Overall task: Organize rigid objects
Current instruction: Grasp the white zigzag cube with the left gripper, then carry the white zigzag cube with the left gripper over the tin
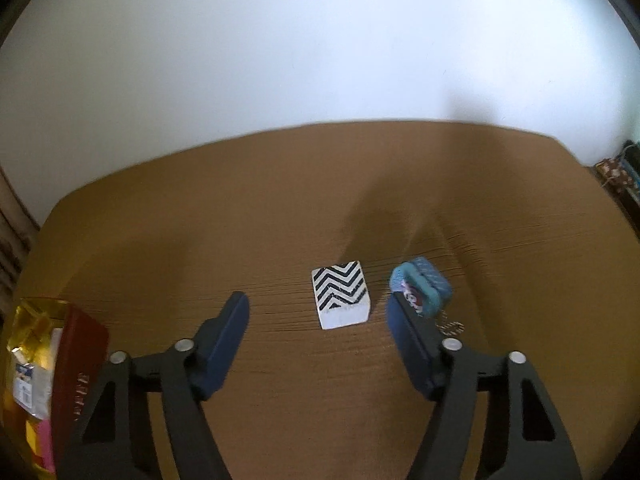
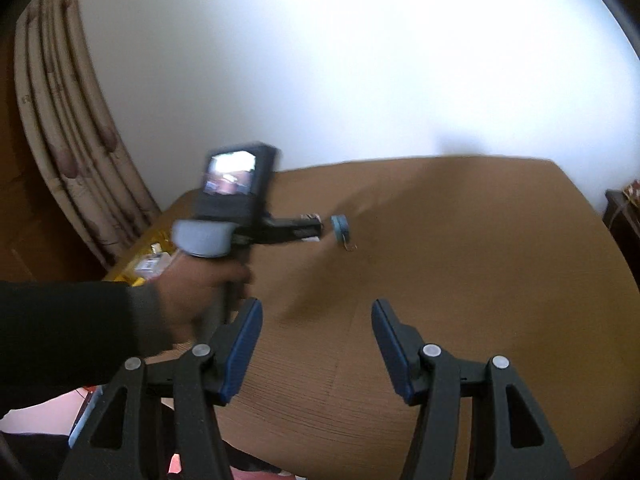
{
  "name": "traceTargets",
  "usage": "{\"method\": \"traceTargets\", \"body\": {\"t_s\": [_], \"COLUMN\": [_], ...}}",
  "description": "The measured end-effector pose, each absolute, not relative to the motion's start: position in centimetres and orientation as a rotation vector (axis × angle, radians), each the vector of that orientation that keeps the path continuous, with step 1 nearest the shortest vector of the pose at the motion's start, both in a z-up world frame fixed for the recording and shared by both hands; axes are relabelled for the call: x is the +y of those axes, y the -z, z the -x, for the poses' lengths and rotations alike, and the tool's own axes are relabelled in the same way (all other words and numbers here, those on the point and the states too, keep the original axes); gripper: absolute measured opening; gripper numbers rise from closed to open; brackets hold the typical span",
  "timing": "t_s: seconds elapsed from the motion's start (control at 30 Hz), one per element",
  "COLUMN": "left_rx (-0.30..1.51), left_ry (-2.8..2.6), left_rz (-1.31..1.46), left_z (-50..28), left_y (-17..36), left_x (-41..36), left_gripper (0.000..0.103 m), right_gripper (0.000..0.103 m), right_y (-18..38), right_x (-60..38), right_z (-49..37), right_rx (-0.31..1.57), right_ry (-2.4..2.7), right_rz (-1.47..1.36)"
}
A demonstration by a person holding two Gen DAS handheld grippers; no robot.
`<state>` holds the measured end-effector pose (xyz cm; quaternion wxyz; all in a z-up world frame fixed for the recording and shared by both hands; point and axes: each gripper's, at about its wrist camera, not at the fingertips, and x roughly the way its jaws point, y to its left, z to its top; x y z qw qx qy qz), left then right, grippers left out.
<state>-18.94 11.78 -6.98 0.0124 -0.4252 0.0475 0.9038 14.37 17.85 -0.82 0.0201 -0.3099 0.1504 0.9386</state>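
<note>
A white block with black zigzag stripes point(image 1: 341, 294) lies on the brown table point(image 1: 280, 380), just ahead of and between the fingers of my left gripper point(image 1: 318, 306), which is open and empty. A small blue round case with a metal chain point(image 1: 422, 286) sits just beyond the right fingertip. In the right wrist view, my right gripper point(image 2: 317, 314) is open and empty above the near table. The left gripper point(image 2: 308, 228) shows there, held in a hand, reaching toward the blue case point(image 2: 340, 227); the block point(image 2: 311, 216) is mostly hidden behind it.
A gold box holding a dark red book and packets point(image 1: 44, 368) stands at the table's left edge. A curtain point(image 2: 68, 128) hangs at the left, a white wall behind. A dark shelf point(image 1: 620, 176) stands at the far right.
</note>
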Motion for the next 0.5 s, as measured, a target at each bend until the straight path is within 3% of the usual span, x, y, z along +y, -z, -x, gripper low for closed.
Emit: {"method": "traceTargets", "body": {"t_s": [0.03,0.2,0.5], "left_rx": [0.133,0.041,0.015], "left_ry": [-2.814,-2.764,-2.772], "left_rz": [1.346,1.426,1.309], "left_z": [19.3,20.9,19.5], "left_y": [7.3,9.0,6.9], "left_x": [11.7,11.6,10.6], "left_gripper": [0.048,0.026,0.026], "right_gripper": [0.059,0.059,0.059], "right_y": [0.5,0.6,1.6], "right_x": [17.8,17.8,17.2], "right_z": [-14.7,-14.6,-14.2], "right_rx": [0.462,0.508,0.483], "right_ry": [-2.918,-2.926,-2.948], "right_rz": [0.951,0.985,0.996]}}
